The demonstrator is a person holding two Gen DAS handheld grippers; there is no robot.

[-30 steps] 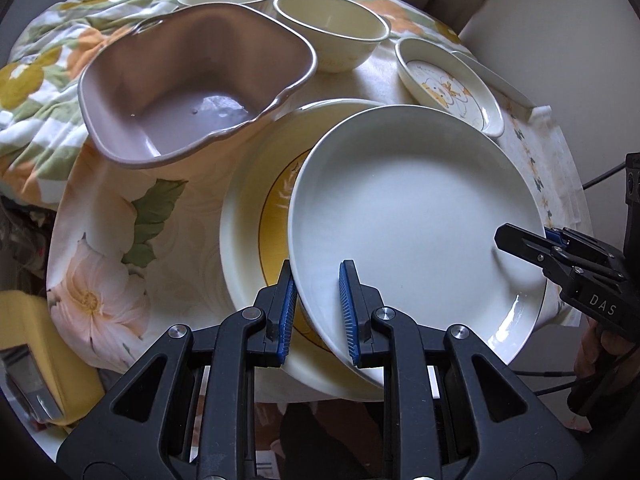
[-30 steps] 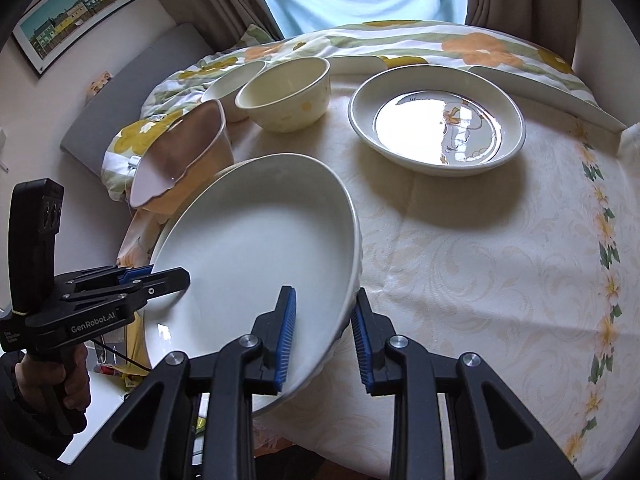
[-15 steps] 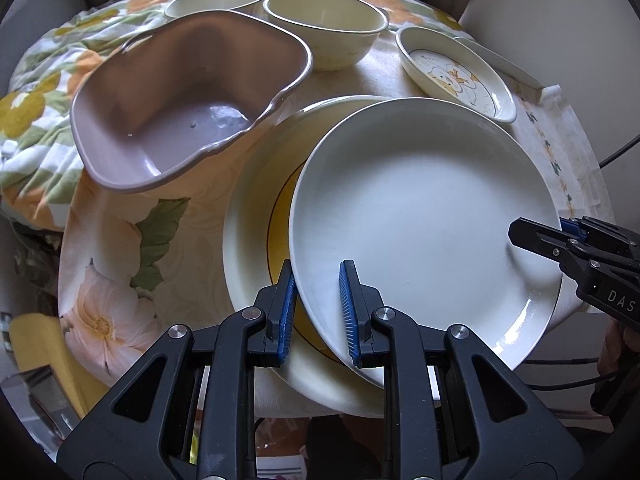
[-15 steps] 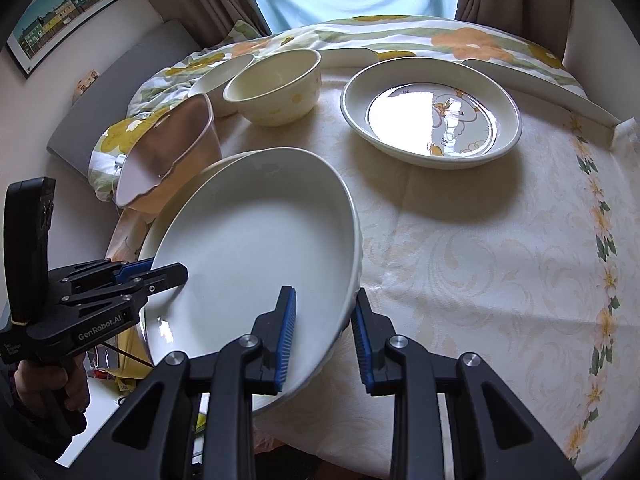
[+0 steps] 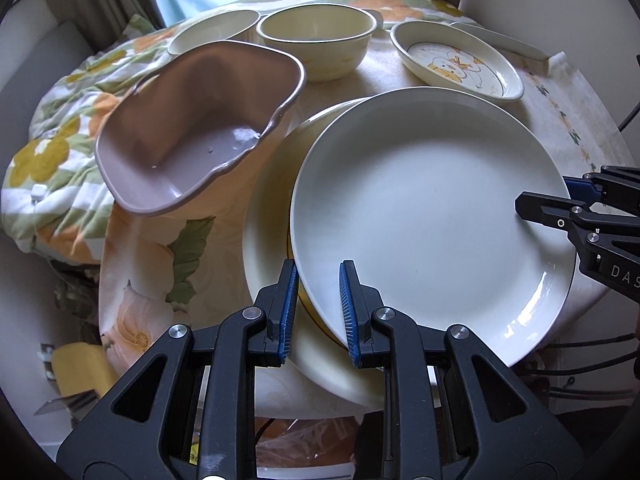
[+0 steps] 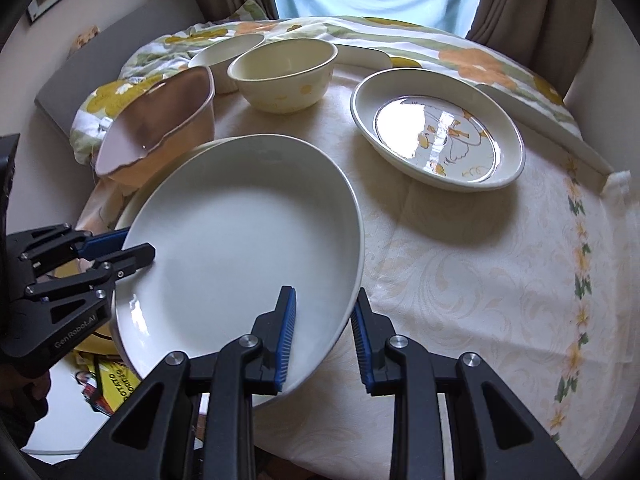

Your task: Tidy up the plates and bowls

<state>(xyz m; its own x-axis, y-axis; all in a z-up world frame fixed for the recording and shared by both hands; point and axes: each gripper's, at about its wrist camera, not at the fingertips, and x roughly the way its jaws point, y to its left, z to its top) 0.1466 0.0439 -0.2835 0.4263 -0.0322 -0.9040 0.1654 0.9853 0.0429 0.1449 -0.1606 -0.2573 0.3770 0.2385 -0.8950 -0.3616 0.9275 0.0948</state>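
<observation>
A large plain white plate (image 5: pixel 424 216) is held between both grippers, above a cream plate with a yellow ring (image 5: pixel 268 216) on the table. My left gripper (image 5: pixel 318 312) is shut on the white plate's near rim. My right gripper (image 6: pixel 323 338) is shut on the opposite rim of the same plate (image 6: pixel 240 248). Each gripper shows in the other's view, the right one (image 5: pixel 560 210) and the left one (image 6: pixel 120 250). The plate tilts slightly.
A mauve squarish bowl (image 5: pixel 200 128) sits left of the plates. A cream bowl (image 5: pixel 316 44) and a second one (image 5: pixel 212 34) stand behind. A duck-pattern dish (image 6: pixel 438 128) sits at right. A floral cloth (image 6: pixel 500 280) covers the round table.
Both grippers have drawn back and lifted with the white plate; the views now show more of the far table, window and curtains. The grip is unchanged.
</observation>
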